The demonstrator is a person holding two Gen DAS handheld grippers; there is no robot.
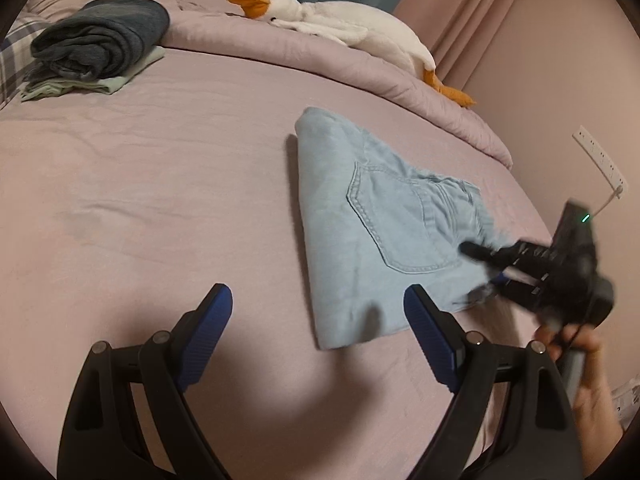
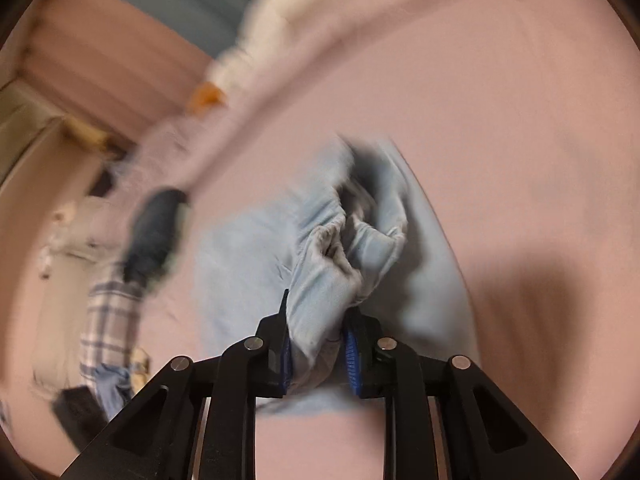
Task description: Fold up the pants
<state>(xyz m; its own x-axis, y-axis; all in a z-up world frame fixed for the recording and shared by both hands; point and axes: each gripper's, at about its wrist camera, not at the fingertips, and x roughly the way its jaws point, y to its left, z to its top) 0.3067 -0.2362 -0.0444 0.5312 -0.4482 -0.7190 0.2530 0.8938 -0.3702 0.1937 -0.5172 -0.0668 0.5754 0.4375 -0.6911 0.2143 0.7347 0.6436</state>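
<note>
Light blue denim pants (image 1: 360,220) lie folded on the pink bed sheet (image 1: 160,184), back pocket up. My left gripper (image 1: 318,300) hovers open over the sheet at the pants' near corner, nothing between its blue pads. A hand holds my right gripper (image 1: 478,268) at the pants' right end. In the blurred right wrist view, that right gripper (image 2: 318,332) is shut on a bunched fold of the pants (image 2: 328,264), with cloth pinched between its pads.
A stack of folded dark and green clothes (image 1: 100,40) sits at the bed's far left. A white plush goose (image 1: 340,20) lies along the rolled pink duvet (image 1: 320,60) at the back. The wall and a power strip (image 1: 600,160) are to the right.
</note>
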